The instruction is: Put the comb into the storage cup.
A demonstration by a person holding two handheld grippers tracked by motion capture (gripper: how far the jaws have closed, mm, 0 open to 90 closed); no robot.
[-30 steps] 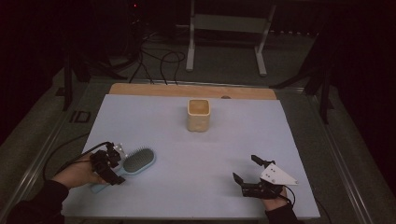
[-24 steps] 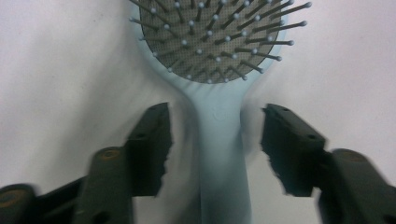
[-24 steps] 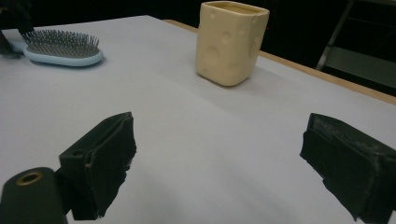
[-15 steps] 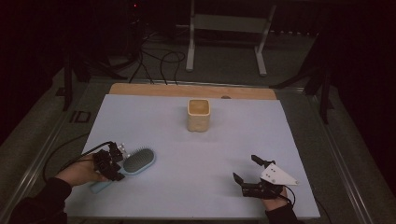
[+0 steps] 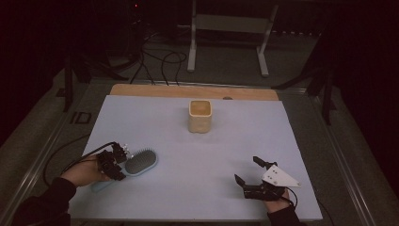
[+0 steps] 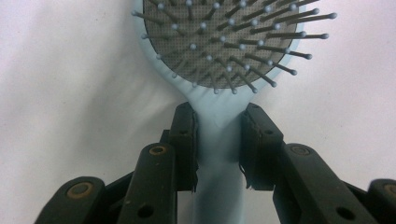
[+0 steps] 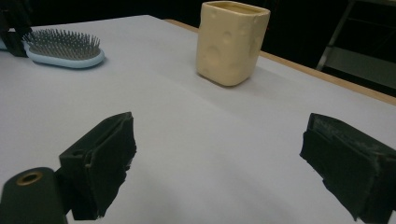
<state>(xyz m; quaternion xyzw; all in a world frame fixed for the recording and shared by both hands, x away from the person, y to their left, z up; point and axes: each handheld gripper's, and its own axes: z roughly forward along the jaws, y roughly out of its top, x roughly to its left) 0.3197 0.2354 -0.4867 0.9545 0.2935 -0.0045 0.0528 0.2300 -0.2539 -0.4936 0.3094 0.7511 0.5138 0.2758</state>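
1. Nothing much has shifted since a second ago: my left gripper (image 5: pixel 114 161) is parked where it was at the near-left of the surface (image 5: pixel 244 141), and my right gripper (image 5: pixel 251 175) has not budged at the near-right.

2. Far left first: the pale blue hairbrush (image 5: pixel 139 162) lies flat, bristles up, head pointing toward the middle. My left fingers (image 6: pixel 184 140) stand narrow on either side of its neck, just below the head. Pads look touching or very nearly so; I cannot tell whether they truly bite.

3. Risk here: the neck tapers and looks smooth. If I lift with a light squeeze, I judge the heavier head could droop and swivel between the pads, or the brush could slide out.

4. Another: I'm gripping low against the surface, so the pads may scrape or snag the covering as I rise.

5. Centre, farther back: the cream cup (image 5: pixel 200 116) with cheese-like dimples stands upright, open mouth up, well apart from both hands. If the brush goes there, its handle end must lead. A tilted entry could knock the rim, and the cup could tip.

6. Right side: my right fingers (image 7: pixel 100 161) are spread wide, holding nothing, hovering near the bare surface. It's well apart from the cup, so it couldn't steady it quickly.
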